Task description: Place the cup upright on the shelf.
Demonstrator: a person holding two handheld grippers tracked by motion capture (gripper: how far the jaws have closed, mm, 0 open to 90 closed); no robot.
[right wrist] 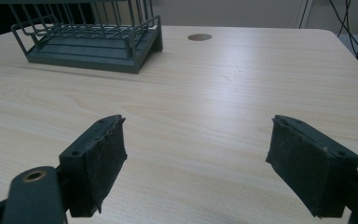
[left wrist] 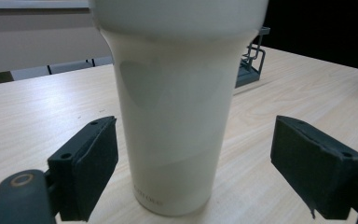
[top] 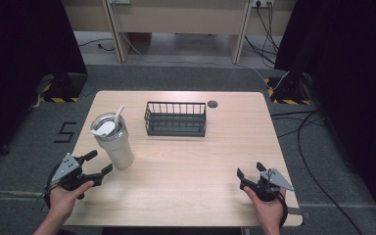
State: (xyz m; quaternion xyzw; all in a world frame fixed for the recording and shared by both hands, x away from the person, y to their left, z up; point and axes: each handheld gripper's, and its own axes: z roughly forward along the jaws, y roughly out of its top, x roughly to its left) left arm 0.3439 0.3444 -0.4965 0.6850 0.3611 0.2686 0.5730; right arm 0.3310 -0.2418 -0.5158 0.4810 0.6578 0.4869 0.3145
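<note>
- While both hands rest near the front edge, the table (top: 196, 166) lies bare and wide between them.
- Back of centre, the wire basket (top: 175, 119) stands well clear of every edge.
- Near the left edge, the cream tumbler (top: 113, 142) stands upright.
- Jaws wide, the left gripper (top: 97, 165) flanks its base without touching.
- Equally wide and empty, the right gripper (top: 250, 171) hovers near the front-right corner.

The tumbler (top: 112, 139) stands on the table (top: 196, 166), left of and nearer than the wire basket (top: 175, 119).
</note>
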